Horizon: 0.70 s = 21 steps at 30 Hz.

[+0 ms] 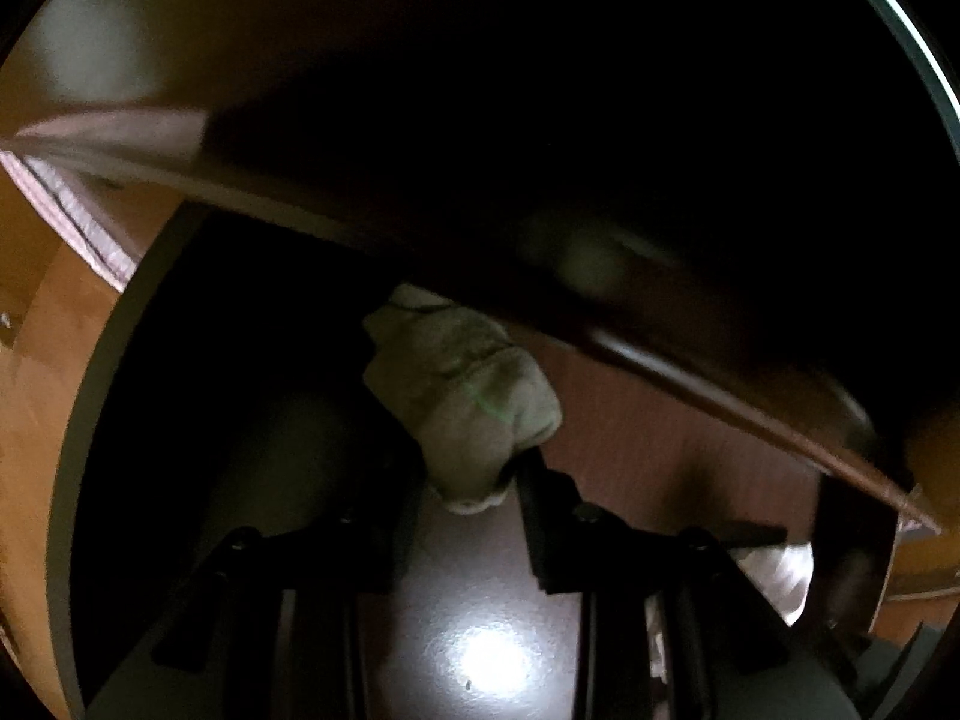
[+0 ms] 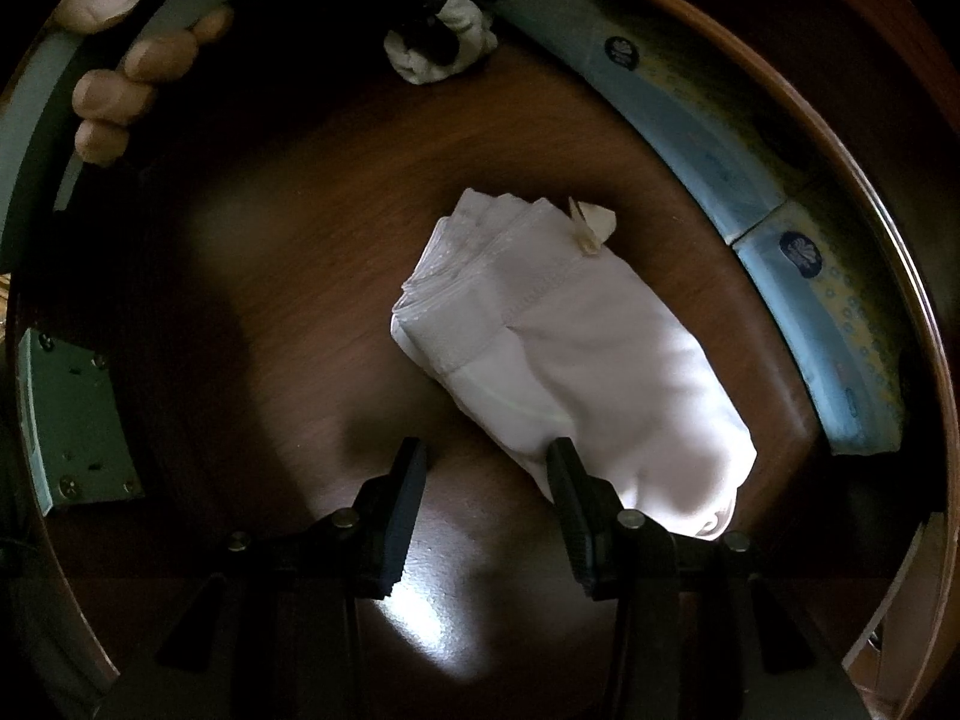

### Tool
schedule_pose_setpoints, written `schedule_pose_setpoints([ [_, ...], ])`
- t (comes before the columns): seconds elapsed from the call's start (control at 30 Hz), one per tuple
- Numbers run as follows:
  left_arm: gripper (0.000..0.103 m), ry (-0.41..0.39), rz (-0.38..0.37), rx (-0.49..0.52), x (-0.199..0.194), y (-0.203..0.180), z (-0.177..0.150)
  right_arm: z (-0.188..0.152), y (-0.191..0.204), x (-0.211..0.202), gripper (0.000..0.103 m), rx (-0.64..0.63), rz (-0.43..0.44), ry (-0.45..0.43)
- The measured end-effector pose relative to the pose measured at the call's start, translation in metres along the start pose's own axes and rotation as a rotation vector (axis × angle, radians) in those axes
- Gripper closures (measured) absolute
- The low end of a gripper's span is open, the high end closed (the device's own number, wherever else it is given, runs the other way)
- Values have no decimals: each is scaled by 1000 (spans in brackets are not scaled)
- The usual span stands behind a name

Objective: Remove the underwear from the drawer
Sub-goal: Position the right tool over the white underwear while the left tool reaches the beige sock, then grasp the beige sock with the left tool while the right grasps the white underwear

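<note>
In the right wrist view a folded white underwear [image 2: 576, 354] lies on the dark wooden drawer floor [image 2: 288, 276]. My right gripper [image 2: 486, 456] is open just above it, its right finger [image 2: 570, 492] touching the cloth's near edge. My left gripper [image 2: 432, 30] shows at the top of this view, shut on a small bunched whitish cloth [image 2: 462, 36]. In the left wrist view the left gripper [image 1: 474, 480] holds that greyish-white cloth [image 1: 462, 396] between its fingers inside the dark drawer.
Light blue tissue packs [image 2: 804, 276] line the drawer's right wall. A person's fingers [image 2: 120, 90] grip the left gripper's handle at upper left. A metal bracket [image 2: 72, 420] sits on the left wall. The wooden drawer edge [image 1: 690, 372] crosses the left wrist view.
</note>
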<state>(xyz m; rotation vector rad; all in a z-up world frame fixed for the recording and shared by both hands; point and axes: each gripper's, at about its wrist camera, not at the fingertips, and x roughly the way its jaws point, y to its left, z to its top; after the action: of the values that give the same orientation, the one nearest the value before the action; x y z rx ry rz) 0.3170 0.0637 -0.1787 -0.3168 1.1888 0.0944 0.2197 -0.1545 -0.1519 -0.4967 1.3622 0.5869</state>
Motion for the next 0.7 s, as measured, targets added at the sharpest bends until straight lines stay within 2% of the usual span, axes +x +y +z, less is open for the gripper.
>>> schedule_pose_setpoints([
  [0.1,75,32,-7,33,0,-1,0,0,-10,11,58,-3,-2,2],
  [0.3,75,119,-8,175,1,-8,-7,0,-8,17,58,10,-7,4],
  [0.53,75,136,31,342,-1,-18,-22,3,-14,13,58,34,-18,7],
  [0.7,75,171,-4,415,-9,-23,-37,7,-21,5,58,47,-20,9],
])
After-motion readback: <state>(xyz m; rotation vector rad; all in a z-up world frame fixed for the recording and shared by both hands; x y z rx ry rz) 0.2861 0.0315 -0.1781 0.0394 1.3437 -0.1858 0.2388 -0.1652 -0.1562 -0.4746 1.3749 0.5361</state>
